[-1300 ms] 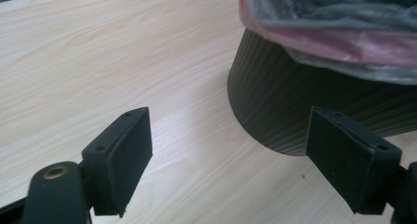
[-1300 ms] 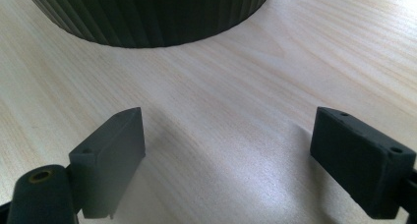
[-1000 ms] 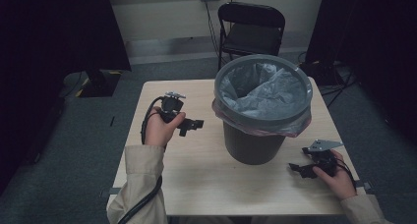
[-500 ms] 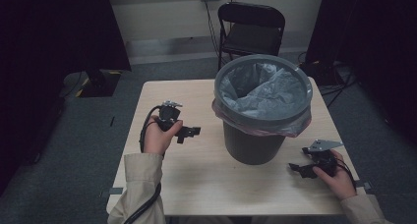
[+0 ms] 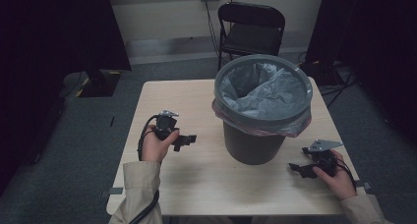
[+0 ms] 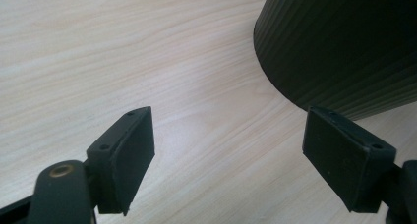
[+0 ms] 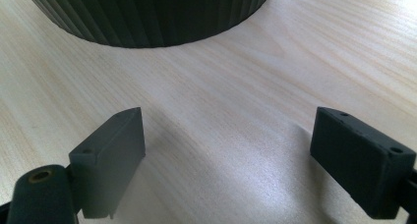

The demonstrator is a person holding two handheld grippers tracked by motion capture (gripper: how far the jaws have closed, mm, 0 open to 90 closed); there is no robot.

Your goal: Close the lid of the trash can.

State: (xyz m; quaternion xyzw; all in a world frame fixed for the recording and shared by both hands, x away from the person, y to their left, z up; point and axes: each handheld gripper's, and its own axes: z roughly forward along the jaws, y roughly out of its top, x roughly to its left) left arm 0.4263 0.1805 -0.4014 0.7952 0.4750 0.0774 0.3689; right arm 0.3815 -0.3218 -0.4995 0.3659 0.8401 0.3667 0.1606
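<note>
Flanking the bin [image 5: 263,111], both grippers, left [image 5: 183,141] and right [image 5: 301,169], hold jaws wide and empty; its liner [image 5: 260,89] shows from above.

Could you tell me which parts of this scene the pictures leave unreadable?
- Bottom of the trash bin, high view: the crumpled liner covers whatever lies inside.
- Table behind the bin, high view: hidden by the bin itself.
- Bin's rim and liner, both gripper views: cut off by the top edge.
- Person's elbows, high view: cut off by the bottom edge.
</note>
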